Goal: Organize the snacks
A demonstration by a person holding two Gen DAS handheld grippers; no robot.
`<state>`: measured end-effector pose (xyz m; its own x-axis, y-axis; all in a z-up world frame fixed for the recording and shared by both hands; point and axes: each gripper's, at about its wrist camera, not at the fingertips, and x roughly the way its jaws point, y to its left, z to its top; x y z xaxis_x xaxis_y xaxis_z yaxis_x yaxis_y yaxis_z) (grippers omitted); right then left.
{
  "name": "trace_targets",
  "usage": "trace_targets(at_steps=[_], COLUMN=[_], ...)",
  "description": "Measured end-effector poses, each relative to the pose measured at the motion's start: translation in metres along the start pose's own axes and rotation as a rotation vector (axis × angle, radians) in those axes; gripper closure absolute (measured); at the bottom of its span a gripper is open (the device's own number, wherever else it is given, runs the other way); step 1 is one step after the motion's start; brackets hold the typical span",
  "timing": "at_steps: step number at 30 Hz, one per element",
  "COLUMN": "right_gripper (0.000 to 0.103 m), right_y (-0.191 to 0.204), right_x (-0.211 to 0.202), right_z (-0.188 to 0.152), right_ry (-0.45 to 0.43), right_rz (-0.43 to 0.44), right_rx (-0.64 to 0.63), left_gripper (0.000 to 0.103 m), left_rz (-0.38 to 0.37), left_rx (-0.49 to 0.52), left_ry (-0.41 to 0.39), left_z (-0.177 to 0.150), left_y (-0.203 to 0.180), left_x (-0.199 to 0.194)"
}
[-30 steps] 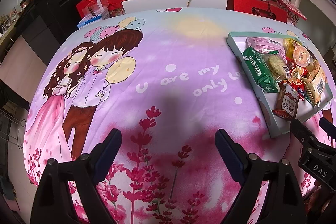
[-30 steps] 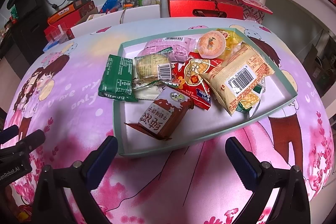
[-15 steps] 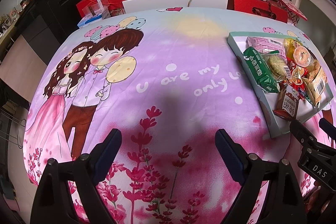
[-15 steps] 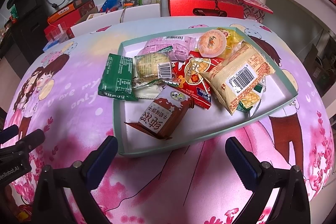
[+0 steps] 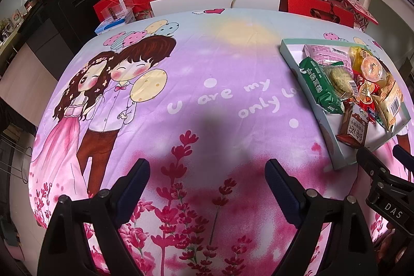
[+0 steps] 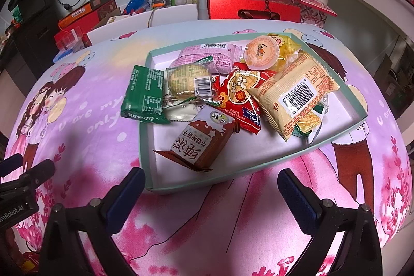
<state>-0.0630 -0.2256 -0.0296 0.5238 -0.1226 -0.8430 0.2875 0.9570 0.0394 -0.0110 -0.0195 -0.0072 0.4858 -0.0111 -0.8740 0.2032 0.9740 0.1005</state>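
Two handheld grippers hover over a table, both pointing steeply down. The left gripper has its jaws spread wide with nothing between them, only a printed tablecloth of cartoon sweethearts and pink flowers beneath. The right gripper is likewise wide open and empty.

Just past the right gripper's fingers, at twelve o'clock, sits a shallow pale-green tray holding a loose heap of snacks. Nearest, at the tray's six o'clock, lies a brown biscuit pack. At nine o'clock a green packet hangs over the tray's left rim onto the cloth. Toward the centre is a clear-wrapped cake, with a red packet beside it. At three o'clock a yellow barcoded bag rests on smaller items. A round orange jelly cup tops the pile at one o'clock, and a pink packet lies at twelve.

From the left wrist view, the tray sits at two o'clock, well apart from that gripper.

These packs are probably light, soft and crinkly, with slick film that may slip, and their contents would likely crush under a hard squeeze. Pinching across a pack's narrow middle, or by a sealed end flap, seems safest. The jelly cup is stiffer; its rim offers the better hold.
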Motion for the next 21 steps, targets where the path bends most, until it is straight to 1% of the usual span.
trace_targets(at_steps=[21], right_gripper=[0.0], right_y=[0.0004], right_x=[0.0013], right_z=[0.0002], right_ry=[0.004], right_rz=[0.001], right_rx=[-0.002], left_gripper=[0.013], left_rz=[-0.002], left_rx=[-0.003], left_ry=[-0.004], left_z=[-0.0003], left_y=[0.0009], left_x=[-0.0001])
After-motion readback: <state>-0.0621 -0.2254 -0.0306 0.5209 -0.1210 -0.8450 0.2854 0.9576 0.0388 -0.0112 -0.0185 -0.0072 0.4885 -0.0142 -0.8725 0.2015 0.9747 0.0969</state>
